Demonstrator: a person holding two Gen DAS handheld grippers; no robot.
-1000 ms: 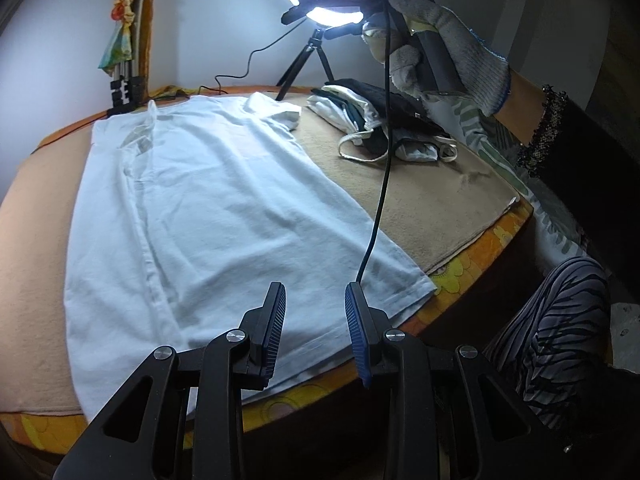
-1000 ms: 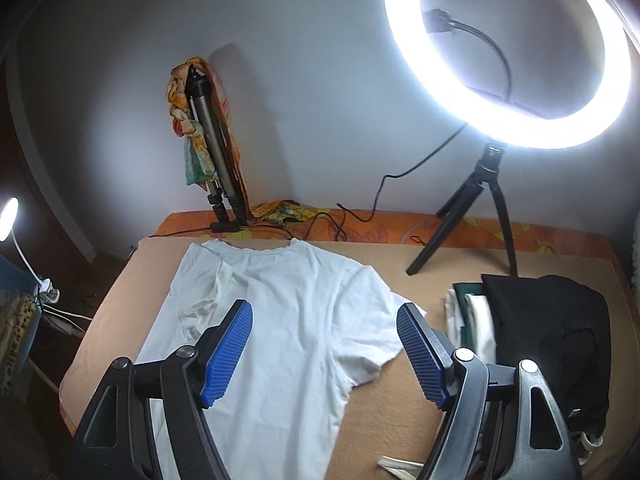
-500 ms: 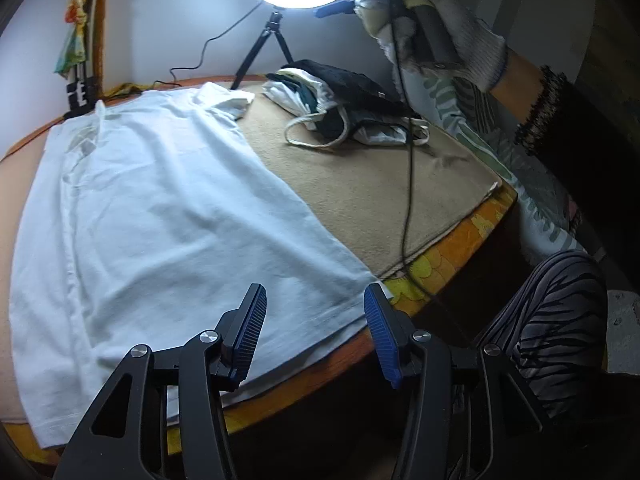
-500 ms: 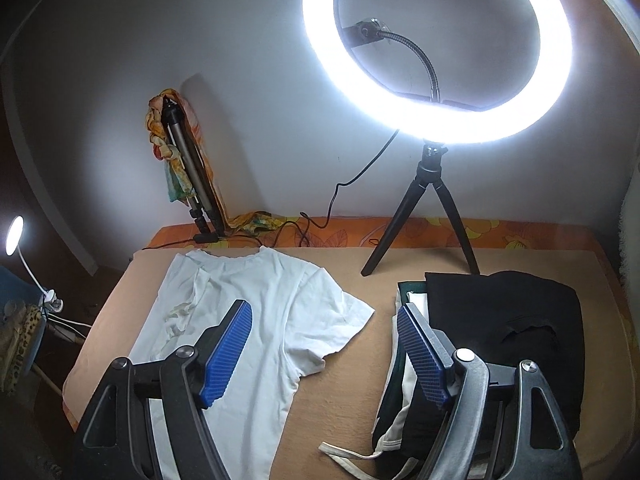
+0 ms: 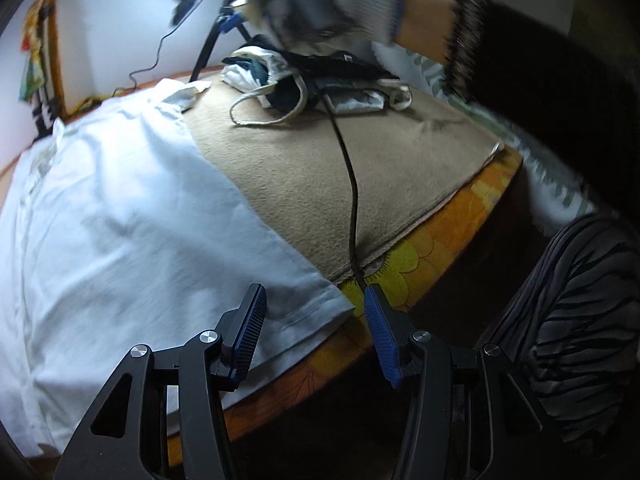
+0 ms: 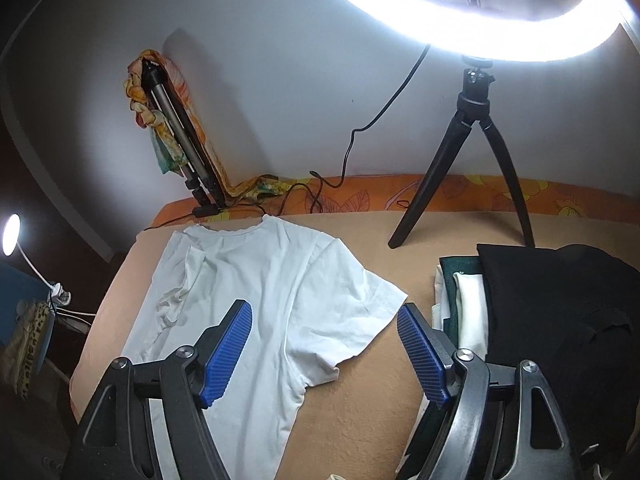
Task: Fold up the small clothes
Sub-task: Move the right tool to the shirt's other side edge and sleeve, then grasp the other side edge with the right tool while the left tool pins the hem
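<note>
On the table [image 5: 400, 184], a white shirt [image 5: 120, 208] is lying flat, unfolded, both grippers [image 5: 314, 320] [image 6: 324, 344] hovering wide open, holding nothing.

both grippers have black frames with silver screws and blue ribbed pads: left gripper [image 5: 314, 322], right gripper [image 6: 324, 350]. the right hand [image 5: 340, 4] wears a grey knit glove with blue cuff; black sleeve [image 5: 532, 52], bare wrist.

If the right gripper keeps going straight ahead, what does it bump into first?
Probably the white T-shirt: its sleeve lies between the open fingers of the right gripper. Depth is hard to judge.
</note>
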